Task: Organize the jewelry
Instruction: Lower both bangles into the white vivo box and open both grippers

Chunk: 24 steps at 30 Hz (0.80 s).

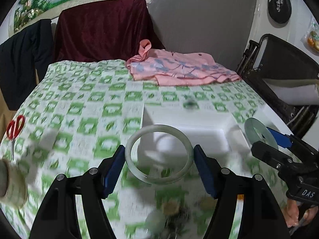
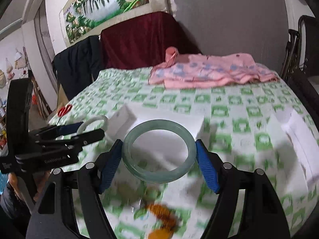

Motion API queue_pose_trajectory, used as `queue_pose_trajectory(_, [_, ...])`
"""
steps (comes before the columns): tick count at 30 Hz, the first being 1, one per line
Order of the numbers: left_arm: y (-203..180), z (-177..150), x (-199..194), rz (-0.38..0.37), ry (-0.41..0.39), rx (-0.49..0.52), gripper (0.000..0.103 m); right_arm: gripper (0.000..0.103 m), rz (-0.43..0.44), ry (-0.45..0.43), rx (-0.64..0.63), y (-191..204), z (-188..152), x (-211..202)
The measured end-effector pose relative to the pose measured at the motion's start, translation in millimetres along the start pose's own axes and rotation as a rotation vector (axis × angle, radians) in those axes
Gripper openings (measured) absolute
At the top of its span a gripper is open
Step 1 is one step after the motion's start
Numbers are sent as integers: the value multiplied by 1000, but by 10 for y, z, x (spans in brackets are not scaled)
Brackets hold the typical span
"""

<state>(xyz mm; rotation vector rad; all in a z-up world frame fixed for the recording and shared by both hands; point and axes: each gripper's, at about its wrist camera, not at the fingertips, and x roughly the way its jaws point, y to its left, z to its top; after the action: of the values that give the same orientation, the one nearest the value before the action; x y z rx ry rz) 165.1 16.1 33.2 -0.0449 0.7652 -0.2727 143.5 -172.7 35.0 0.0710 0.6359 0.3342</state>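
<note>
Gripping a jade-like bangle each, both tools are held above a surface covered with a green-and-white checked cloth (image 1: 83,99). The left tool (image 1: 159,158) is clamped on a pale whitish-green bangle (image 1: 135,139), its blue pads (image 1: 112,171) pressed against the outer rim at opposite sides. The right tool (image 2: 159,154) is clamped in the same way on a greyer green bangle (image 2: 159,123), with a ribbed blue pad (image 2: 207,169) on each side of the ring.

Just ahead of and below both tools, a white foam tray (image 1: 199,117) lies on the cloth, seemingly the destination, with a second white foam piece (image 2: 299,137) off to the right of the right tool. Blurred amber and dark beads (image 2: 163,215) lie beneath the right tool, closer to the person than the tray.

Each bangle is judged to be rigid, fairly heavy for its size, smooth and slippery, and brittle enough to chip or crack if dropped. A hold across the full diameter, as seen, is considered the safest, since the curved polished rim could squirt out of an off-centre pinch. A low, gentle set-down into the foam is advised. Motion blur hides the finer contact details.
</note>
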Motion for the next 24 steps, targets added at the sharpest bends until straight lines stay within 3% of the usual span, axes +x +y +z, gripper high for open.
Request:
queue_pose_trajectory(8, [-3,134,330,-32,32,-22,69,70,-8,34,31,-145,132,463])
queue_pose_trajectory(16, [138,71,321,-59,27,-61,71,70,36,7,87,-284,102,388])
queue_pose_trajectory(20, [153,35,303,-60,30,-61,73,70,49,29,155,-405,61,338])
queue_pose_trajectory(24, [148,-19,337,-57,50,-54,74,70,114,68,253,-542,-24,352])
